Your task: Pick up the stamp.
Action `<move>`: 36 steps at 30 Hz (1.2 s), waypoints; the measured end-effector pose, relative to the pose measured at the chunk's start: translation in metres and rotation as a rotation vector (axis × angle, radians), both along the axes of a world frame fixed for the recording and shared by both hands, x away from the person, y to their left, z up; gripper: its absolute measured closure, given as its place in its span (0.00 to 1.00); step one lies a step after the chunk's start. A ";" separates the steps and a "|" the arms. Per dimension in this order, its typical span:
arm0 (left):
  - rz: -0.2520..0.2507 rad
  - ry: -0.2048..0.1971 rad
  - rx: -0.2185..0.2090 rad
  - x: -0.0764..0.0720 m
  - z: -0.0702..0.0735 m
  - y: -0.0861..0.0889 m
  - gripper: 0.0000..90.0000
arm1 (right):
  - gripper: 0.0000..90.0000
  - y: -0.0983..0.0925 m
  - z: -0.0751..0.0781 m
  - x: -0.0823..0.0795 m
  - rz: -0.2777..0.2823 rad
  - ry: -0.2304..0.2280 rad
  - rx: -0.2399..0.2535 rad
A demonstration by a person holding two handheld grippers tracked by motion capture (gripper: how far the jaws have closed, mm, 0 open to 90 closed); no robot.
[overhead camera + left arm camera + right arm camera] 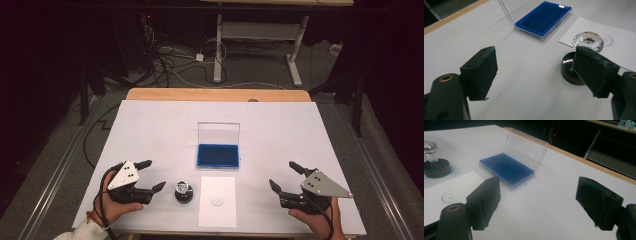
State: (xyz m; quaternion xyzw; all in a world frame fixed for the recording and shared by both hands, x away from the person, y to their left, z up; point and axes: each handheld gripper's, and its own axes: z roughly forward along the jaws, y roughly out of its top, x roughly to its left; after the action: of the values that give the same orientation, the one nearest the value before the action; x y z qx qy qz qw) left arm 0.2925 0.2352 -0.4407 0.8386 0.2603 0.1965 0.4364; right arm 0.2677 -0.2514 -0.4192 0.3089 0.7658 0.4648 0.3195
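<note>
A: Jaw state, quick?
B: Your left gripper (154,175) has its jaws spread, nothing between them. Your right gripper (286,176) is the same, spread wide and empty.
A: Objects?
B: A stamp (184,192) with a clear knob stands upright on the white table cover (150,125), just beside your left gripper. A paper sheet (217,201) with a small circle mark lies next to it. A blue ink pad (218,155), its clear lid raised, sits just beyond the sheet.
</note>
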 end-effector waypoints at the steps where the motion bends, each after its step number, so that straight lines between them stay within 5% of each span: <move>1: 0.003 0.002 0.000 0.000 0.000 -0.001 0.21 | 0.22 0.000 -0.001 0.000 -0.001 0.001 -0.006; 5: -0.007 0.026 -0.020 0.002 -0.001 0.000 0.20 | 0.22 0.001 -0.002 -0.001 -0.006 -0.003 -0.018; 7: -0.003 0.021 -0.003 0.000 -0.001 0.000 0.20 | 0.22 0.002 -0.001 -0.001 -0.006 -0.006 -0.023; 14: -0.037 0.097 0.046 0.000 0.009 0.001 0.20 | 0.23 0.008 -0.007 0.000 0.011 0.017 -0.070; 23: -0.113 0.133 0.160 0.000 0.038 -0.024 0.20 | 0.24 0.010 -0.011 0.003 0.007 0.026 -0.078; 29: -0.163 0.241 0.288 0.014 0.031 -0.052 0.20 | 0.25 0.011 -0.013 0.003 0.009 0.037 -0.088; 36: -0.209 0.274 0.359 0.027 0.022 -0.080 0.25 | 0.25 0.011 -0.015 0.003 0.006 0.049 -0.095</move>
State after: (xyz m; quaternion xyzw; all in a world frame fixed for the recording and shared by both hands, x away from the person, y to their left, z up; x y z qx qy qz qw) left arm 0.3192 0.1550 -0.4189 0.9438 0.1899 0.0782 0.2588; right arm 0.2710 -0.2406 -0.4344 0.3021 0.7955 0.4213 0.3136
